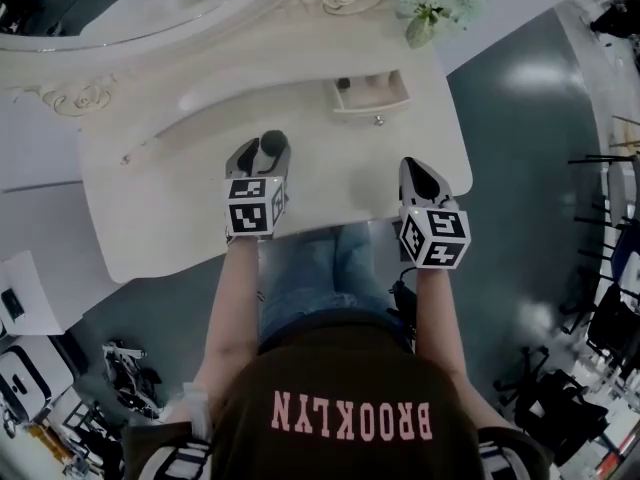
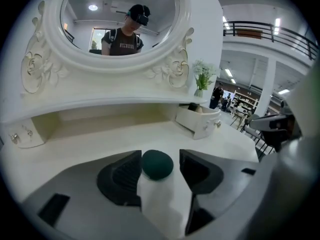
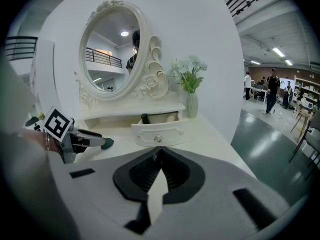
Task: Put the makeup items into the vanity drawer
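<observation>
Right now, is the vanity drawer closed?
No, the drawer stands pulled out from the vanity, with a dark item showing inside it.

- I see the small white vanity drawer (image 3: pixel 159 132) pulled open, with a dark item (image 3: pixel 145 118) and a pale item (image 3: pixel 171 117) inside.
- A dark green, egg-shaped makeup sponge (image 2: pixel 157 164) lies outside the drawer, left of it.
</observation>
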{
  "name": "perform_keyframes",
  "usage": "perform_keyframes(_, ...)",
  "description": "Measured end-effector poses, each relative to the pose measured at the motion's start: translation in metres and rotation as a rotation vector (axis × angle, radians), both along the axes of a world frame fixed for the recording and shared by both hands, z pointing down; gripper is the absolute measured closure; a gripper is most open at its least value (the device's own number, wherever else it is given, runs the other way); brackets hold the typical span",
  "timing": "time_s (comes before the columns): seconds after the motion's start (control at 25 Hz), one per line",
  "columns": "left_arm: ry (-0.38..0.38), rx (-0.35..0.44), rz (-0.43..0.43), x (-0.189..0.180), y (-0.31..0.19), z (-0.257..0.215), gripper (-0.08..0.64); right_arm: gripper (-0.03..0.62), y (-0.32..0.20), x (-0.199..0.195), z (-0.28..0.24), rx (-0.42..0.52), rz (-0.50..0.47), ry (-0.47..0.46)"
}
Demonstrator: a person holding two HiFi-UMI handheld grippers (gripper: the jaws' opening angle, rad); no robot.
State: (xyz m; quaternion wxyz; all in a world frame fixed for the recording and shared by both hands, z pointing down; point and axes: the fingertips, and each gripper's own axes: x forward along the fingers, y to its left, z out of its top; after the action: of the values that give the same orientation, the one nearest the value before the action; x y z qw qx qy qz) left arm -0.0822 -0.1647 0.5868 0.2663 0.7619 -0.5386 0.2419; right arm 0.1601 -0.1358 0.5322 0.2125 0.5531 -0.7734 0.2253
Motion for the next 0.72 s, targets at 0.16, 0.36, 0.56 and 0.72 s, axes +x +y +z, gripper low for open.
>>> perform_keyframes(0.16, -0.025, -0.033, -0.001, 0.000, 0.007, 0.015, 0.345, 0.603, 0.006, -0.001, 0.011, -0.024, -0.011, 0.009)
perform_keyframes(0.36, -0.068, -0.058, -0.008, -0.003, 0.008, 0.026, 0.345, 0.603, 0.009, 0.001, 0.018, -0.036, -0.014, 0.018)
perform_keyframes(0.56, -0.103, -0.050, -0.010, -0.004, 0.008, 0.027, 0.359, 0.603, 0.011, 0.007, 0.018, -0.036, -0.017, 0.026)
perform_keyframes(0.72, -0.091, -0.020, -0.015, -0.003, 0.007, 0.019, 0.443, 0.603, 0.009, 0.013, 0.011, -0.021, -0.017, 0.032)
